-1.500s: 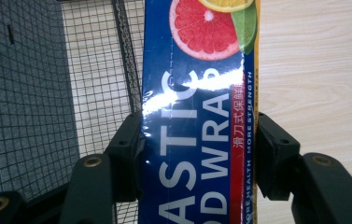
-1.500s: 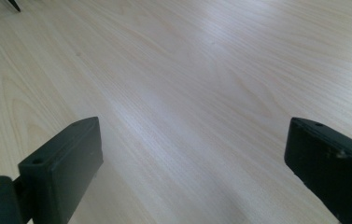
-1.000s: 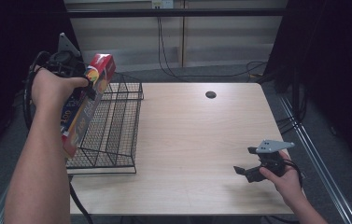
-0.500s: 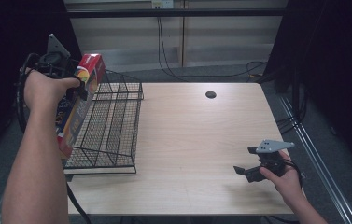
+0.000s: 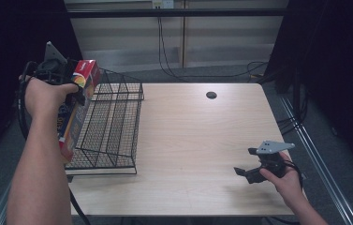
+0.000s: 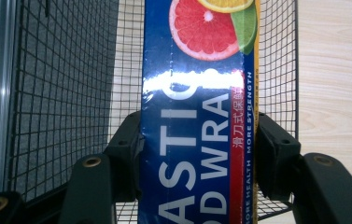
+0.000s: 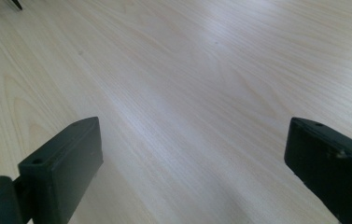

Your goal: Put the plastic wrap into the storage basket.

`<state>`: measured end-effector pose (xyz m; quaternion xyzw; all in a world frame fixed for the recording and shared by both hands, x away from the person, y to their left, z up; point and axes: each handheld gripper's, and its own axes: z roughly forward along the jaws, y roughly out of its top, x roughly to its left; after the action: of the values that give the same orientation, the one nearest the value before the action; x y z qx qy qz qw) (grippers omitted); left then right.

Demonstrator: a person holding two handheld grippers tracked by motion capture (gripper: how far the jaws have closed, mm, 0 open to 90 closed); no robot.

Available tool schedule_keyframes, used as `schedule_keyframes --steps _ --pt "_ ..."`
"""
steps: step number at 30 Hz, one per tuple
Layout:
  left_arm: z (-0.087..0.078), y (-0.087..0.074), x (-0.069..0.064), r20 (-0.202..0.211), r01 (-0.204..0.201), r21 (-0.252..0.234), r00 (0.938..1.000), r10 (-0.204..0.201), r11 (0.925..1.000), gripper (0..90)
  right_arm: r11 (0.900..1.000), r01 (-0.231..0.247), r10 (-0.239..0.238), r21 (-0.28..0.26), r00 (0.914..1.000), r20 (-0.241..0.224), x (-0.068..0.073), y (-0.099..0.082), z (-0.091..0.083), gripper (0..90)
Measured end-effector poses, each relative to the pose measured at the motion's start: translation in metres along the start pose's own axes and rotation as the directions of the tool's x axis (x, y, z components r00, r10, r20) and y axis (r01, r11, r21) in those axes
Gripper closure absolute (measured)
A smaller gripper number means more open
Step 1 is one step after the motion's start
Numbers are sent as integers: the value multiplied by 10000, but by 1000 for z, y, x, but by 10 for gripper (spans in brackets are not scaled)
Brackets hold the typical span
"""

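— Look at the left tongs (image 6: 197,154): both pads pinch the sides of the wrap box (image 6: 197,93), citrus end pointing away. In the high view the box (image 5: 77,110) hangs tilted over the left edge of the wire basket (image 5: 118,136), its low end down beside the basket's outer wall.

— Has it gone anywhere in the last second?

— A little. A second ago it sat closer over the basket; now hand and box have drifted left and slightly up. I'd say the box is being lifted clear of the basket, not lowered in, though that's only my reading.

— And the right tongs (image 5: 251,172)?

— Spread wide, holding nothing, hovering low over the bare surface (image 5: 193,140) near the front right corner. That hand hasn't budged.
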<state>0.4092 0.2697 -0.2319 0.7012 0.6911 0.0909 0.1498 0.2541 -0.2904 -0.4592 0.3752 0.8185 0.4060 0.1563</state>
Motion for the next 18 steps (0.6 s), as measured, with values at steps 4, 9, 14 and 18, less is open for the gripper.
schedule_keyframes --steps 4,9,14,18 --pt "4 -1 3 -3 211 25 9998 -211 9998 441 10000 -1 1 17 10000 33 0 0 0 40" --pt "9 -2 6 -74 285 76 9996 -285 9996 440 10000 7 -7 52 10000 0 0 0 1 40" --pt "17 -4 9 -160 482 194 9987 -478 9987 440 10000 8 -8 57 10000 -4 0 0 1 40" --pt "21 -5 13 -260 510 230 9984 -504 9984 439 10000 13 -13 35 10000 36 0 -1 0 40"
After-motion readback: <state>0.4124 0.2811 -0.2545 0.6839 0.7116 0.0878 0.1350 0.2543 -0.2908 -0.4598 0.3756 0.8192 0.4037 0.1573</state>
